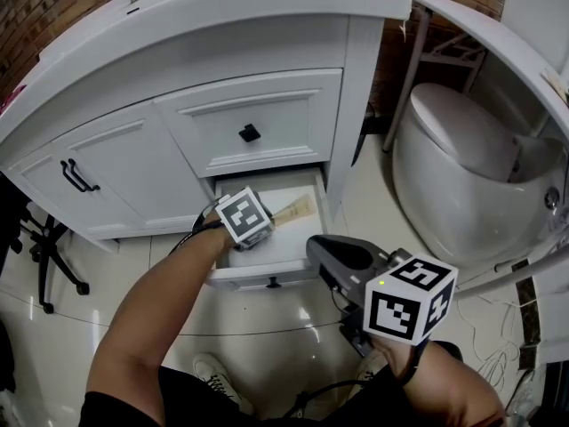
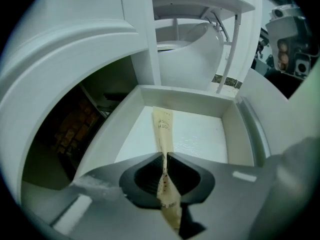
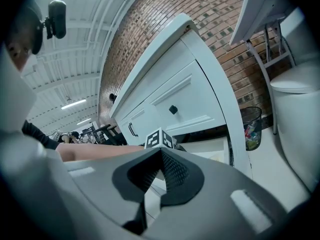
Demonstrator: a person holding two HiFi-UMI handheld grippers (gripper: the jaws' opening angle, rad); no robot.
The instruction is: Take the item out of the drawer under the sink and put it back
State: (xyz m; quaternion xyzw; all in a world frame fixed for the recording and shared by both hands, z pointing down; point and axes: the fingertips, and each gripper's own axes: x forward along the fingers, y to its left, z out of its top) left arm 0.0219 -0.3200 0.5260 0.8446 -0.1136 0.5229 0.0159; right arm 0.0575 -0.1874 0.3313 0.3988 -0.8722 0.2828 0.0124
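head view: the left gripper point(image 1: 253, 225) reaches down into the open drawer point(image 1: 307, 252), the lowest one of the white vanity cabinet point(image 1: 116, 163). a flat tan packet point(image 1: 296, 210) lies in the drawer, one end at the left gripper and the other pointing toward the drawer's right wall. the right gripper point(image 1: 327, 254) hangs in front of the drawer, outside it. a white toilet point(image 1: 462, 149) stands to the right.

left gripper view: the left gripper's point(image 2: 165, 170) jaws are closed on the packet point(image 2: 164, 131), which runs upright between the pads. its near end sticks out behind them, and its far end rests on the drawer's point(image 2: 235, 129) white floor. dark print sits near the far end, reading roughly "h10", too small to be sure. small reddish marks show on the part between the pads.

right gripper view: the right gripper's point(image 3: 160, 156) jaws are closed together with nothing between them. beyond them are the left gripper's marker cube point(image 3: 160, 139), the cabinet point(image 3: 180, 99) and a bin point(image 3: 251, 126).
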